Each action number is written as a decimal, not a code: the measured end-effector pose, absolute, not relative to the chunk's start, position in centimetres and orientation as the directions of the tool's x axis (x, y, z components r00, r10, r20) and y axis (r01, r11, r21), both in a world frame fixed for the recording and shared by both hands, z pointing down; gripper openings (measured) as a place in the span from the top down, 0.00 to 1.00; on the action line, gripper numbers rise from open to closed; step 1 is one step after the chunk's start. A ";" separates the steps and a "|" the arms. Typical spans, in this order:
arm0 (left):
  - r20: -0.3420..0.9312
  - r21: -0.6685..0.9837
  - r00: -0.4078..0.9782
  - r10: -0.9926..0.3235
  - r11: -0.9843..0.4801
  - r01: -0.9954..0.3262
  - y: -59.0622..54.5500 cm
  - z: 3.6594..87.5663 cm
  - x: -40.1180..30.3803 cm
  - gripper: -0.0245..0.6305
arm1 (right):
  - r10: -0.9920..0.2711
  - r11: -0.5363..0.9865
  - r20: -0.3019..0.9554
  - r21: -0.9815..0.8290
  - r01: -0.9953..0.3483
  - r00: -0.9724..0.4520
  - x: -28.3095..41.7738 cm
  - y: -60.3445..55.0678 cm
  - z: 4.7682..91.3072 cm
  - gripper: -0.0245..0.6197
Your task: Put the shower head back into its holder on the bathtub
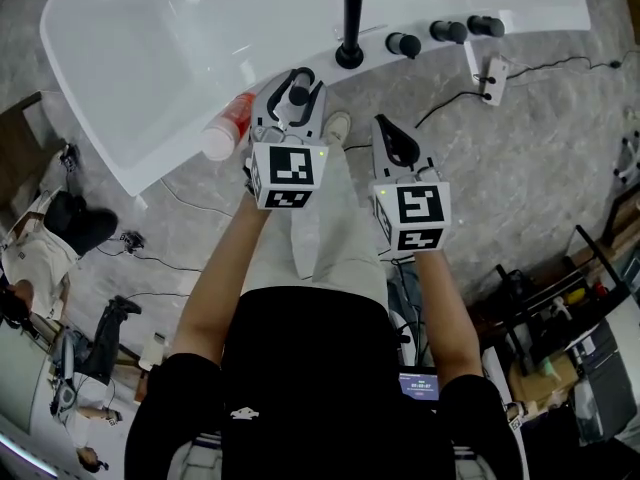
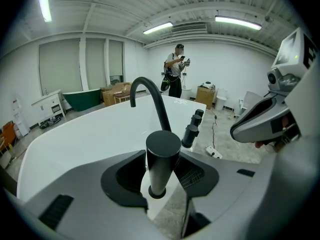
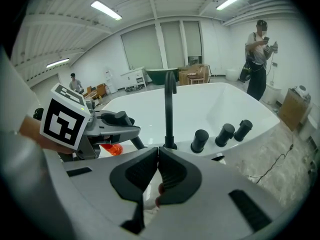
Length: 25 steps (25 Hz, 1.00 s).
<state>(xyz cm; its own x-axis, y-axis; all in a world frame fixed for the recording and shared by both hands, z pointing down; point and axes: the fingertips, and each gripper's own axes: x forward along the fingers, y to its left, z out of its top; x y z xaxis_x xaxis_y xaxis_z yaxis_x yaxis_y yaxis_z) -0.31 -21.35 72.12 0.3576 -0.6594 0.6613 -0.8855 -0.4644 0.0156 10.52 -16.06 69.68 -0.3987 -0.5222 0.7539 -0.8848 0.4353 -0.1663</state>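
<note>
Shower head (image 2: 162,156), one spout (image 2: 160,110), three knobs (image 1: 447,31)

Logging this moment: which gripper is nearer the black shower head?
Left. The left gripper has the shower head between its open jaws at the bathtub rim; the right gripper, shut, hangs beside it over the floor.

We worked in a big bare hall, more workshop or test lab than bathroom. The white bathtub (image 1: 150,58) stood free on a grey marbled floor (image 1: 530,168), with cables (image 1: 440,108) and a power strip (image 1: 493,76) loose beside it. Beyond the bathtub we saw cardboard boxes (image 2: 116,93), a green tub (image 2: 82,98) and a standing person (image 2: 175,74), all under strip lights (image 2: 238,22) on a ribbed ceiling (image 2: 125,4).
</note>
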 end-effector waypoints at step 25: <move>0.535 0.034 0.499 -0.681 -0.573 -0.819 -19.0 53.5 -2.3 0.92 | -0.726 0.409 0.603 -0.009 -0.912 -0.332 9.9 -17.4 52.7 0.93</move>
<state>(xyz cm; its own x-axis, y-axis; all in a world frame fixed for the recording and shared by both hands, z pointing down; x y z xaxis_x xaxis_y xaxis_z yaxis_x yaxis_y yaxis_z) -2.28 -19.02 53.48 0.4995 -0.6814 0.5350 -0.8186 -0.5734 0.0339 9.91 -17.39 52.72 -0.3319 -0.7258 0.6025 -0.9123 0.4095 -0.0093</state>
